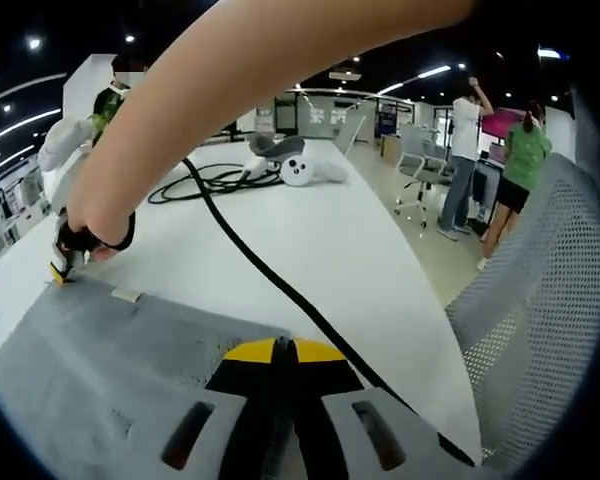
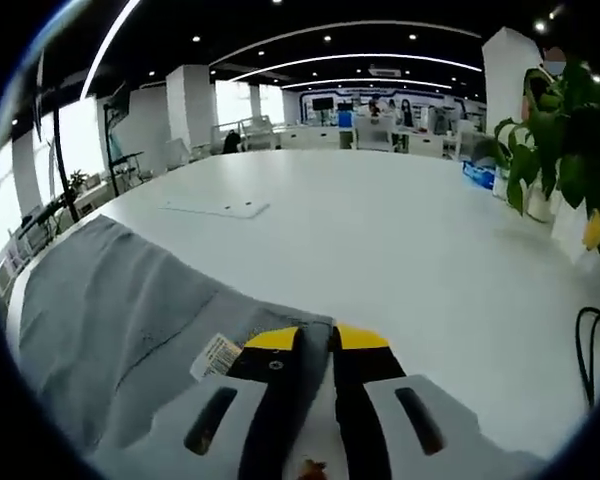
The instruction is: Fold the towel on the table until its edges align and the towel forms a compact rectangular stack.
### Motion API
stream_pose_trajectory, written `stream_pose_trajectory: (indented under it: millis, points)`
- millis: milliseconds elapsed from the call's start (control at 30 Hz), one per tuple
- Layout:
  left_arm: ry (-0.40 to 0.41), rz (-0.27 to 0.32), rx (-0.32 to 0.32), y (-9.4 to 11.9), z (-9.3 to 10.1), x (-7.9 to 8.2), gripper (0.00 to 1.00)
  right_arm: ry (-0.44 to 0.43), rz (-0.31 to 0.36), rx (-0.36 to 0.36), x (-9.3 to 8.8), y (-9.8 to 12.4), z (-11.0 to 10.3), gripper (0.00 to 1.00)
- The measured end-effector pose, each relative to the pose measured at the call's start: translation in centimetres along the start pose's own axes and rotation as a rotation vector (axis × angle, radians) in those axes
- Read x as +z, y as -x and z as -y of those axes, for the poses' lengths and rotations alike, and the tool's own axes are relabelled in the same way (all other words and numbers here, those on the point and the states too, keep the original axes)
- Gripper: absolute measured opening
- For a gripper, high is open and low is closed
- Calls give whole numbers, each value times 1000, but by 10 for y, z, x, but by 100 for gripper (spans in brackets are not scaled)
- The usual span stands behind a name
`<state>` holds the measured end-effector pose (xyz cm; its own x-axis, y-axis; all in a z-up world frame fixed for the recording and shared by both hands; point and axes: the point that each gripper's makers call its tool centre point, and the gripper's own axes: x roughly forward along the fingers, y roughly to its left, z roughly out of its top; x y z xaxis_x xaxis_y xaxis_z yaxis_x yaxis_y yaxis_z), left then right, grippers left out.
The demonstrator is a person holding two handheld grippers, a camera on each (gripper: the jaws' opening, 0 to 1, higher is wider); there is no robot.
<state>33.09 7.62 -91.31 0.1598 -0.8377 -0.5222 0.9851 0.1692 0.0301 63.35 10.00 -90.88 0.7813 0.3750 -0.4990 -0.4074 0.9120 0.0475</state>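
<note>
Towel (image 1: 100, 360), grey, lies flat on the white table (image 1: 320, 250). The left hand-held gripper (image 1: 285, 350) pinches its near edge, tips together. At 9 o'clock, a bare arm (image 1: 240, 80) reaches down to the right hand-held gripper (image 1: 65, 262), closed on the towel's far corner by the tag (image 2: 216, 354).

Left tool (image 1: 285, 349) and right tool (image 2: 316, 338) closed.
</note>
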Motion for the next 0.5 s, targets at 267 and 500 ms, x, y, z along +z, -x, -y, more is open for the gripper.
stream_pose_trajectory:
  millis: [267, 500]
  points:
    - [6, 15, 11, 0, 0, -1, 4, 76, 1, -1, 0, 1, -7, 2]
    - [1, -41, 26, -1, 0, 1, 4, 84, -1, 27, 0, -8, 3, 1]
